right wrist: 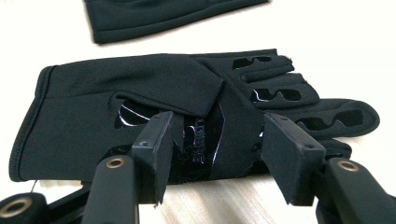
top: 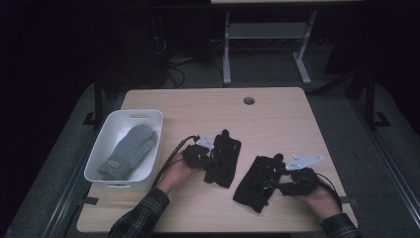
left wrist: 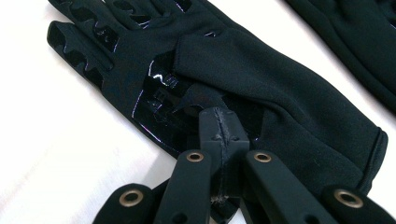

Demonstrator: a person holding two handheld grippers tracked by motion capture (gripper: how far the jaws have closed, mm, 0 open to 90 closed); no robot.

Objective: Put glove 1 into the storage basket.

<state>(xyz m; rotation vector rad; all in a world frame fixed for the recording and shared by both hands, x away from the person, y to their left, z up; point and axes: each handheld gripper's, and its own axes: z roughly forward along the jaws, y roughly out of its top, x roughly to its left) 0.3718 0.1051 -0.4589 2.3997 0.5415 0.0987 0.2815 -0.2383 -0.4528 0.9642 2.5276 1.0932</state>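
Two black gloves lie side by side on the wooden table (top: 277, 119). My left gripper (top: 214, 159) (left wrist: 218, 116) is shut, its tips pinching a small peak of fabric on the palm of the left glove (top: 225, 156) (left wrist: 261, 84), whose thumb is folded across the shiny grip print. My right gripper (top: 267, 184) (right wrist: 219, 149) is open. Its two pads (right wrist: 152, 154) stand either side of the palm of the right glove (top: 252, 181) (right wrist: 116, 84), which lies flat with its thumb folded over. The other glove's cuff (right wrist: 154, 14) lies beyond.
A white bin (top: 148, 115) at the table's left holds a grey mitten (top: 128, 151). A cable hole (top: 249, 100) sits near the far edge. Bare tabletop stretches behind the gloves. The second glove's edge (left wrist: 355, 42) shows at the upper right of the left gripper view.
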